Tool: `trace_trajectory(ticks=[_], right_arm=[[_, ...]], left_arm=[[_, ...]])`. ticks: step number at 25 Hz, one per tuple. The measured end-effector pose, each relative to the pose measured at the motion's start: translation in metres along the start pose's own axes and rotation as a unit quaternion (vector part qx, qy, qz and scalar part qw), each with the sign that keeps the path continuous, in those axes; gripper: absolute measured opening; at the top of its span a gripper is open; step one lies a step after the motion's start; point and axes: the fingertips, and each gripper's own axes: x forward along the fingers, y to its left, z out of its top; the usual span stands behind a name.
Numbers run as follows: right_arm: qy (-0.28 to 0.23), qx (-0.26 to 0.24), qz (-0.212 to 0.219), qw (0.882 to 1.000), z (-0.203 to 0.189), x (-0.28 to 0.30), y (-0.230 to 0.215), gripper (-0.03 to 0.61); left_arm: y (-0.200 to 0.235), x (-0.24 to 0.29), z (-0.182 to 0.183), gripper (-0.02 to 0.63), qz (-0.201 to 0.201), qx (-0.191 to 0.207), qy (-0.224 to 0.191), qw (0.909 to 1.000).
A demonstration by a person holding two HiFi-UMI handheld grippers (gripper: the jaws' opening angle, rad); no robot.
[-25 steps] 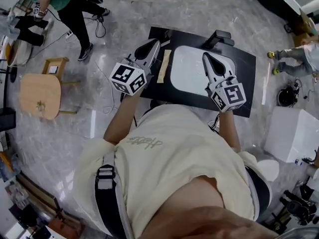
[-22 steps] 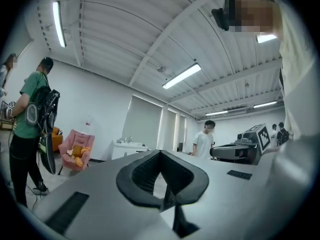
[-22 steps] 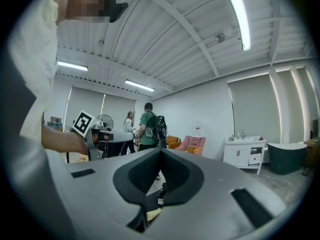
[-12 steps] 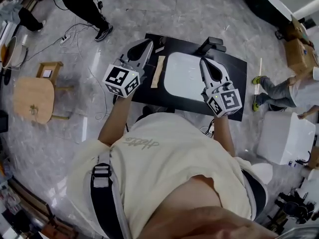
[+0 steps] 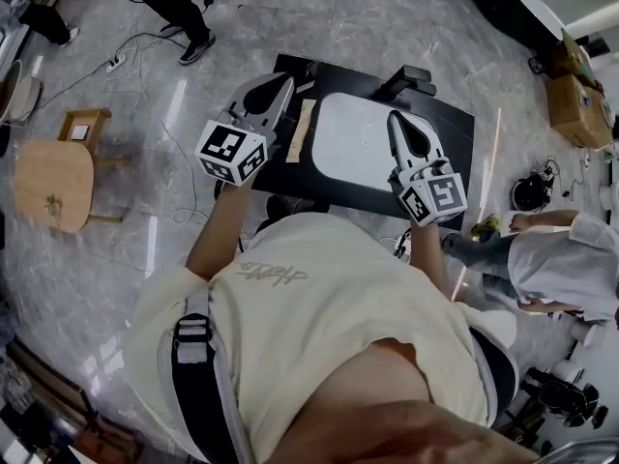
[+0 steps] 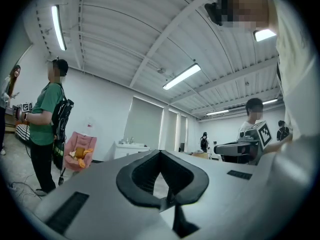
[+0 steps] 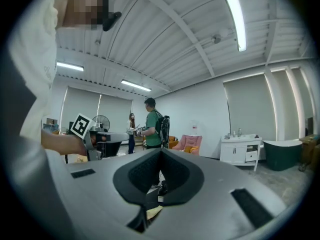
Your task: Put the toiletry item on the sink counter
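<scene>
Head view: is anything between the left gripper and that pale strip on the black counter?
Nothing visible. The pale strip lies on the black counter, beside the white basin; the left gripper, shut and empty, shows just left of it.

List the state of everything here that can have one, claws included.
Left claw: shut, empty, held over the counter's left end.
Right claw: shut, empty, held over the basin's right side.
Tan strip: lying flat on the black counter, left of the basin, in neither claw.
White basin: bare, nothing in it.
</scene>
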Motion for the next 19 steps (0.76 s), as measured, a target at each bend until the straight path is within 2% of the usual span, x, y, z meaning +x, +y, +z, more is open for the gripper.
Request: trace_trajectory(ticks=[19], right_arm=[[0.011,0.011,0.02,1.0,-0.02,-0.001,0.008,-0.006]], left_arm=[[-0.001,-0.017,-0.021,0.003,0.02,-0.007,0.021,0.9996]])
